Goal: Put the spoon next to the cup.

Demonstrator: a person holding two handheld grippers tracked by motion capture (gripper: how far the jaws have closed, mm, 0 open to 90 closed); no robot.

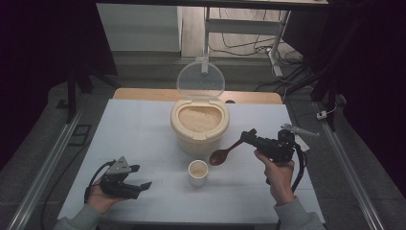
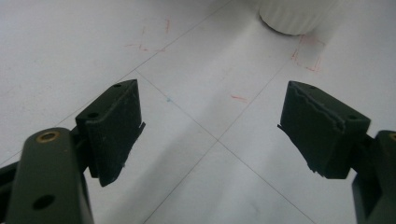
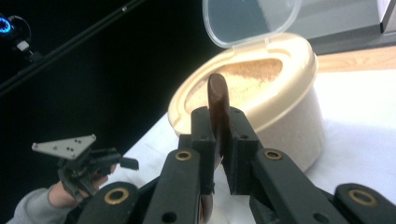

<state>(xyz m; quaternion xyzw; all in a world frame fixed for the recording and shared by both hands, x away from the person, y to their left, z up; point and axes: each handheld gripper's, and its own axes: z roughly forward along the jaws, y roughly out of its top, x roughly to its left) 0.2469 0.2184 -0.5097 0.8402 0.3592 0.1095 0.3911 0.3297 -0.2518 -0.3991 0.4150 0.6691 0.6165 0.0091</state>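
Note:
A cream rice container (image 1: 198, 136) stands mid-table with its clear lid (image 1: 200, 79) flipped up, and pale rice (image 1: 199, 118) shows inside. My right gripper (image 1: 248, 135) is shut on the handle of a brown wooden spoon (image 1: 221, 155). The spoon's bowl hangs low between the container and a small white cup (image 1: 197, 173). In the right gripper view the spoon (image 3: 217, 100) stands edge-on between the pads of that gripper (image 3: 219, 154), in front of the container (image 3: 280, 121). My left gripper (image 1: 139, 178) rests open and empty at the front left. Its jaws (image 2: 210, 133) stand wide over bare table.
The white table top (image 1: 139, 129) has faint red marks and thin lines (image 2: 238, 98). The cup's base (image 2: 296, 16) lies ahead of the left gripper. A wooden strip (image 1: 143, 94) runs along the table's far edge. Desk legs and cables (image 1: 275, 48) are on the floor beyond.

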